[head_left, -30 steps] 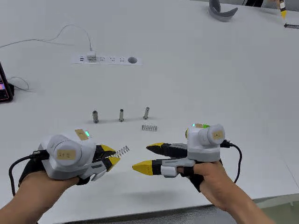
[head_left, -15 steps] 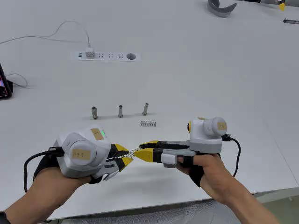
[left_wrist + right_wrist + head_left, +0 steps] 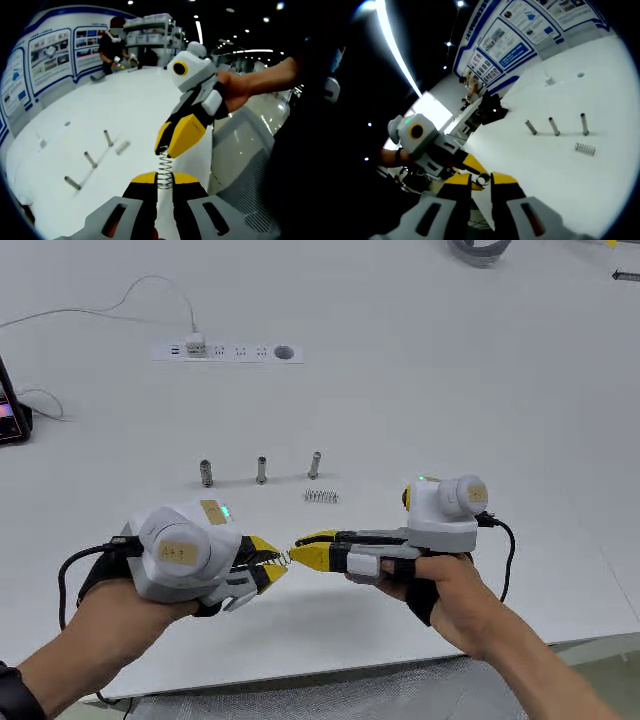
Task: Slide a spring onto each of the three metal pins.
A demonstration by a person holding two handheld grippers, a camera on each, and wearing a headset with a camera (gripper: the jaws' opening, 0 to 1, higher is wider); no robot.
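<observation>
Three short metal pins stand upright in a row on the white table: left pin [image 3: 206, 473], middle pin [image 3: 261, 469], right pin [image 3: 314, 464]. One loose spring [image 3: 320, 496] lies just in front of the right pin. A second spring [image 3: 286, 559] is held in the air between both grippers. My left gripper [image 3: 268, 571] is shut on one end of it, seen close in the left gripper view [image 3: 164, 176]. My right gripper [image 3: 304, 549] faces it tip to tip, its yellow jaws closed on the spring's other end [image 3: 483, 179]. All pins are bare.
A white power strip [image 3: 228, 351] with a plugged-in charger and cable lies at the back of the table. A dark device [image 3: 8, 412] sits at the left edge. The table's front edge runs just below my hands.
My right gripper, wide open a second ago, moved left to the left gripper and closed on the free end of the spring. The left gripper rose slightly towards it.
</observation>
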